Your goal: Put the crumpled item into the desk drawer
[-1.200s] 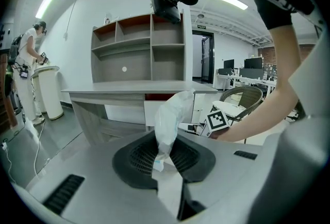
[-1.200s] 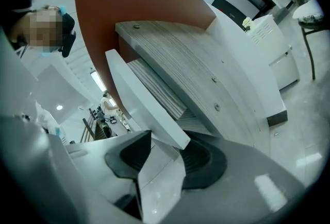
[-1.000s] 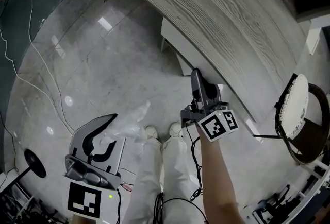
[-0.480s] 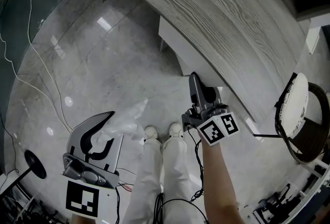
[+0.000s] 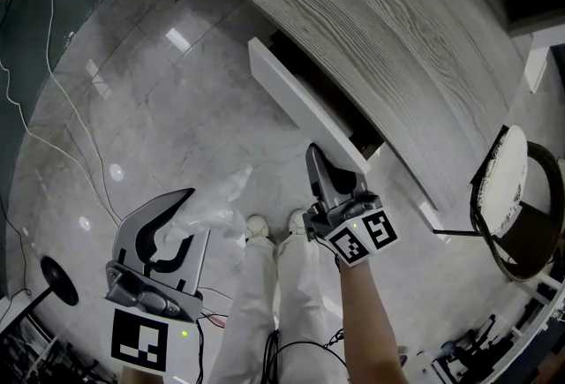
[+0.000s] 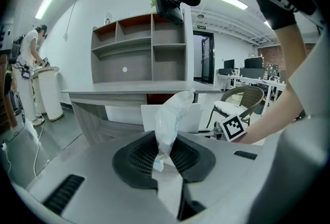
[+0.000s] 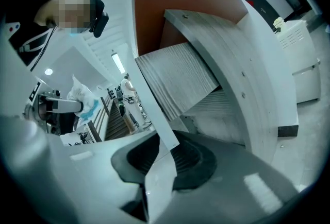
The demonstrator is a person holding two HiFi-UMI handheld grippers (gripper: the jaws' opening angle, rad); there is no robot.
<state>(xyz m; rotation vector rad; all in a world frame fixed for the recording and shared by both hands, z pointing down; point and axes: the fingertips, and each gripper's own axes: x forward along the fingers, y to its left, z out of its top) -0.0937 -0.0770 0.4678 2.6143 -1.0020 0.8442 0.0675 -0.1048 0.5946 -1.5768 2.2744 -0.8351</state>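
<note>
Crumpled item (image 5: pixel 216 204) was clamped in the narrow jaws of the left gripper (image 5: pixel 181 228), held low and well apart from the drawer (image 5: pixel 300 113). Right gripper (image 5: pixel 316 163) had just been closing its jaws, with the drawer's front edge pinched between them. The drawer stood partly open under the desk (image 5: pixel 397 20). Step judged in hand: opening. The next move calls for a wider gap, then carrying the item across and releasing it inside.

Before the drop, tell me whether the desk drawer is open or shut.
Open: the drawer front stands away from the desk, dark gap behind.
</note>
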